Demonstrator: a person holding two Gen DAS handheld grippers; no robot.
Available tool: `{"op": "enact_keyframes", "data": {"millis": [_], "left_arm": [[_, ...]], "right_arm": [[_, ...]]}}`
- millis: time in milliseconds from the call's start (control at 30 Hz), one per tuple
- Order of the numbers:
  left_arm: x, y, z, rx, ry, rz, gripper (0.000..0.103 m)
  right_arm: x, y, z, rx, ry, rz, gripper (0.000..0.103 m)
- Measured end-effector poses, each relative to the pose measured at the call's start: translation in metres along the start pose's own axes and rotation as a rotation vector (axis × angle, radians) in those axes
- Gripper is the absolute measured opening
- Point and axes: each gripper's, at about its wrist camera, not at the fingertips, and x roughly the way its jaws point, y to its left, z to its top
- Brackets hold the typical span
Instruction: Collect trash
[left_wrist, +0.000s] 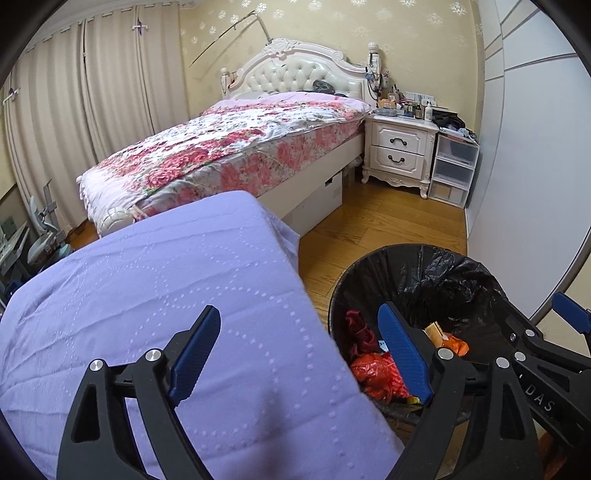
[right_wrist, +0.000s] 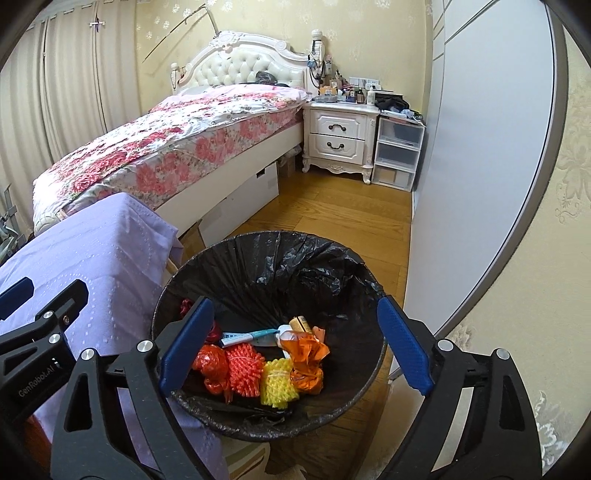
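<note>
A round bin with a black liner (right_wrist: 258, 238) stands on the wooden floor beside a surface covered in lavender cloth (right_wrist: 96, 251). In it lie an orange foam net (right_wrist: 242, 365), a yellow foam net (right_wrist: 277, 384), a crumpled orange wrapper (right_wrist: 308, 350), a red bag (right_wrist: 210, 365) and a tube (right_wrist: 251, 336). My right gripper (right_wrist: 295, 325) hangs open above the bin with nothing between its fingers. My left gripper (left_wrist: 299, 332) is open and empty too. It sits over the edge of the lavender cloth (left_wrist: 147, 295), its right finger above the bin (left_wrist: 406, 253).
A bed with a floral cover (left_wrist: 221, 147) lies beyond the cloth, with a white box (left_wrist: 321, 206) under it. A white nightstand (left_wrist: 399, 147) and plastic drawers (left_wrist: 454, 166) stand at the back right. A pale wardrobe (left_wrist: 535, 147) lines the right side.
</note>
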Motion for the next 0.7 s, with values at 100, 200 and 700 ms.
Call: {"op": "enact_keyframes", "data": {"millis": [100, 200, 700], "left_arm": [[-0.008, 0.008, -0.005, -0.010, -0.006, 0.010, 0.085], [-0.019, 0.015, -0.010, -0.020, -0.017, 0.027, 0.085], [-0.078, 0.049, -0.032, -0.078, -0.069, 0.054, 0.085]], "right_arm": [[-0.009, 0.003, -0.004, -0.011, -0.005, -0.002, 0.089], [-0.019, 0.005, -0.007, -0.006, -0.013, 0.013, 0.089], [-0.078, 0.030, -0.021, -0.060, -0.080, 0.072, 0.090]]}}
